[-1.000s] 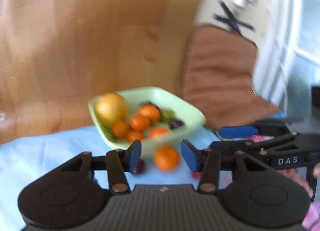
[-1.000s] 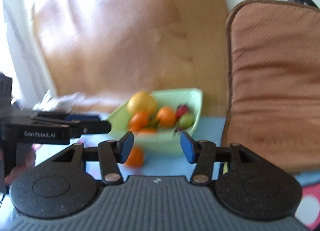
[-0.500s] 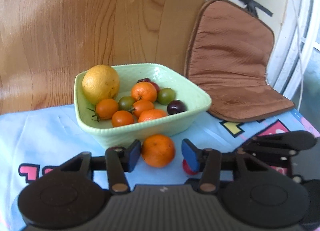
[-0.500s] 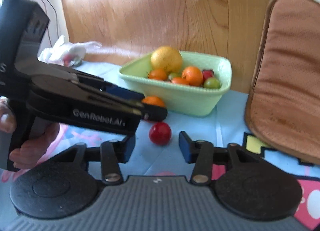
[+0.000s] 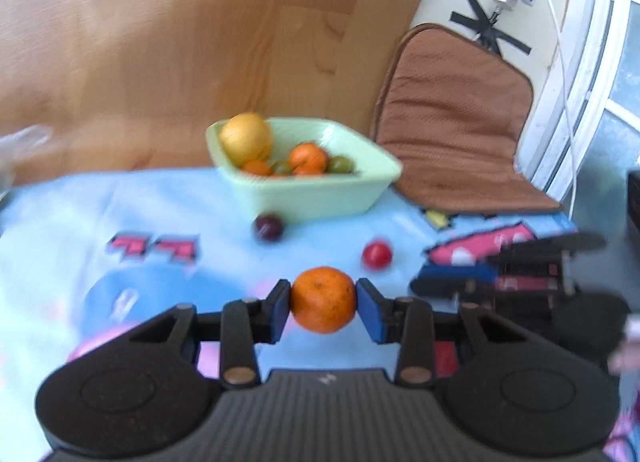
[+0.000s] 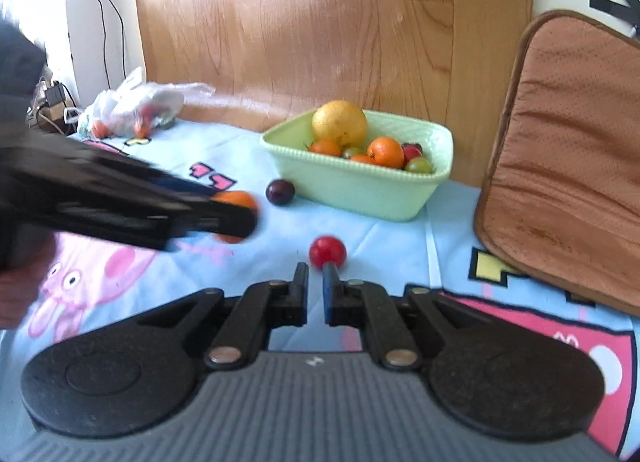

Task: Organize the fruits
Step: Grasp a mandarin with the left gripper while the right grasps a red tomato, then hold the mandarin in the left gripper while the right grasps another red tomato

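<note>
Left wrist view shows the left gripper (image 5: 323, 304) now clamped on the round orange mandarin (image 5: 323, 299), its blue pads pressing either side; half a second ago that fruit sat loose on the cloth just in front of the pale green square ceramic bowl (image 5: 320, 198), so it has been picked and lifted back, and I judge it ready to go into the bowl. Beside it, the right gripper (image 6: 315, 290) has narrowed from wide open to a slim gap with nothing between the fingers, and the small red round fruit (image 6: 327, 251) lies just beyond its tips. A dark purple plum (image 6: 280, 192) rests near the bowl's front wall on the light blue cartoon tablecloth (image 6: 400, 246). Inside the bowl sit 1 large yellow citrus (image 6: 340, 128), several small orange fruits and 2 green ones.
</note>
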Demonstrator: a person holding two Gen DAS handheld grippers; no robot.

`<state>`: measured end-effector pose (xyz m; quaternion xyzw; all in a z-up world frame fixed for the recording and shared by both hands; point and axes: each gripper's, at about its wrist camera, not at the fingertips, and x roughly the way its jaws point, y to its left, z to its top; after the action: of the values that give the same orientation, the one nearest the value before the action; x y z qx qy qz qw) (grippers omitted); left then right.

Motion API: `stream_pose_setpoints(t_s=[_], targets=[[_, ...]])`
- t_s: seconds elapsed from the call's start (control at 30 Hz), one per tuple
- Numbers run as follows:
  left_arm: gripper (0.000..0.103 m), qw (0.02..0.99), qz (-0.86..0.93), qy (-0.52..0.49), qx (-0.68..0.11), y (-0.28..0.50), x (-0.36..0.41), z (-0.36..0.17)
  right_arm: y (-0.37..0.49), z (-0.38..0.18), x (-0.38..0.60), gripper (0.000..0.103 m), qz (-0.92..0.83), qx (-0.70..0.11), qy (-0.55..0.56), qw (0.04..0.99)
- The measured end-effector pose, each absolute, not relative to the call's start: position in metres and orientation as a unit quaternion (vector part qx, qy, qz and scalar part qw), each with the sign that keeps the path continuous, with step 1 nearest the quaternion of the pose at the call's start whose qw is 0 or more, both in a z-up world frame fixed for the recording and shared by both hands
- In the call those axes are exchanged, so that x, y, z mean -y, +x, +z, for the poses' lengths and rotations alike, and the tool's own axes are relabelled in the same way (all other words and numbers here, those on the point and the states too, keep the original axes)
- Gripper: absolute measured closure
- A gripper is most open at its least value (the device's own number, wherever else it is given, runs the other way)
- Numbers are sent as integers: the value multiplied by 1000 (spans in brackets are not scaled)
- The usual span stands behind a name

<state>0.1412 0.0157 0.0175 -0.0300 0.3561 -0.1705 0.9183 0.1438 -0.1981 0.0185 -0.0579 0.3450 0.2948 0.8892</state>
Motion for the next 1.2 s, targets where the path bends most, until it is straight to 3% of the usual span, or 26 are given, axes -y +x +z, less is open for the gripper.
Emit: stream_pose_setpoints(t_s=[0.17,0.27,0.3,0.43,0.5,0.9,1.2], targets=[[67,924,-143,-23,-353,97,-35,13,150,12,201,75,268,-351,-57,895],[67,925,-134,-30,-354,83,-41,6,155,14,202,48,265,-334,-30,904],[67,928,-133,-34,-348,80,-42,5,160,13,199,46,265,-328,-26,906],[67,931,-126,-24,-343,77,-36,4,187,1,182,50,248,-350,-37,903],[67,932,-123,-10,-342,74,-33,5,195,-5,178,80,244,-360,-41,899],[67,935,-96,11,-342,54,-26,6,80,43,205,81,281,-304,-32,910],[67,937,-86,31,-337,41,-20,6,7,26,190,81,293,-305,-41,905]])
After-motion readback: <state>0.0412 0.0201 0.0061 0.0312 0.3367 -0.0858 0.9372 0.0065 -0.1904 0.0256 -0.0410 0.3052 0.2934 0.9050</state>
